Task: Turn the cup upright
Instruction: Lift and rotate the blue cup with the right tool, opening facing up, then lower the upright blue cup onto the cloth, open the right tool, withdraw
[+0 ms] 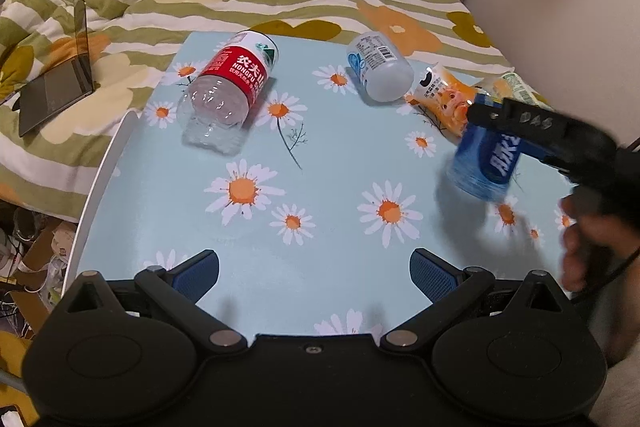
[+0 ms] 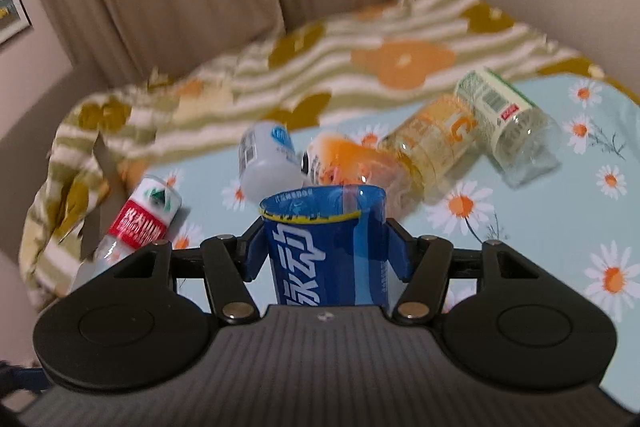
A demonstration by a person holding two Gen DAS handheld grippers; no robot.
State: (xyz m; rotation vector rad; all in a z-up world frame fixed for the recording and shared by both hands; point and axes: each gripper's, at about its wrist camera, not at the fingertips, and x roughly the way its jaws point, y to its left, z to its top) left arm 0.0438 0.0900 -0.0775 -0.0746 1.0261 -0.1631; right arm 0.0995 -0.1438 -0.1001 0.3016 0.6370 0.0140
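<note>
A blue cup (image 2: pixel 326 251) with white lettering and a yellow-edged open rim sits between the fingers of my right gripper (image 2: pixel 326 255), which is shut on it; its rim points away from the camera. In the left wrist view the same cup (image 1: pixel 486 163) is held tilted just above the daisy-print table (image 1: pixel 320 167) at the right, with the right gripper (image 1: pixel 532 131) over it, blurred by motion. My left gripper (image 1: pixel 314 273) is open and empty above the table's near edge.
Several cut bottle cups lie on their sides: a red-label one (image 1: pixel 228 95), a white one (image 1: pixel 378 65), an orange one (image 1: pixel 448 99), a yellow one (image 2: pixel 436 139), a green-label one (image 2: pixel 508 123). A laptop (image 1: pixel 56 79) lies on the flowered quilt.
</note>
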